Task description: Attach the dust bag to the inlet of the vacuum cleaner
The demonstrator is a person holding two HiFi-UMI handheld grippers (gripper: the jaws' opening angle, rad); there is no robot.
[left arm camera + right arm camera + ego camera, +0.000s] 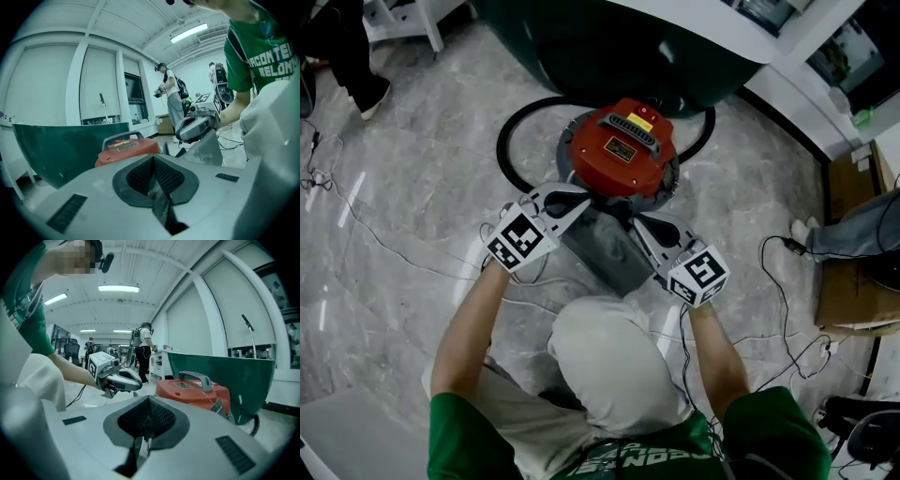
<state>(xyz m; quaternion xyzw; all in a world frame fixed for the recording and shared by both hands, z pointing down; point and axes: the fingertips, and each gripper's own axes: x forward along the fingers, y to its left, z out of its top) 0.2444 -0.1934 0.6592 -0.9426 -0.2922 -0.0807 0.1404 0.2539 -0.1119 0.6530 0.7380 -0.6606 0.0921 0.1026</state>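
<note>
The red vacuum cleaner (622, 150) stands on the marble floor with its black hose (511, 141) looped behind it. Just in front of it hangs the grey dust bag (602, 251), held between my two grippers. My left gripper (577, 199) is shut on the bag's left edge, and a dark fold of it shows between the pads (140, 176). My right gripper (639, 225) is shut on the right edge, with only a thin strip showing at its jaws (146, 427). In the left gripper view the bag (208, 149) hangs under the right gripper (183, 135), beside the vacuum (126, 149).
A large dark green curved body (609, 47) rises right behind the vacuum. Cables (394, 248) trail over the floor on both sides. A cardboard box (848, 281) and another person's leg (853, 230) are at the right. Other people stand far off in both gripper views.
</note>
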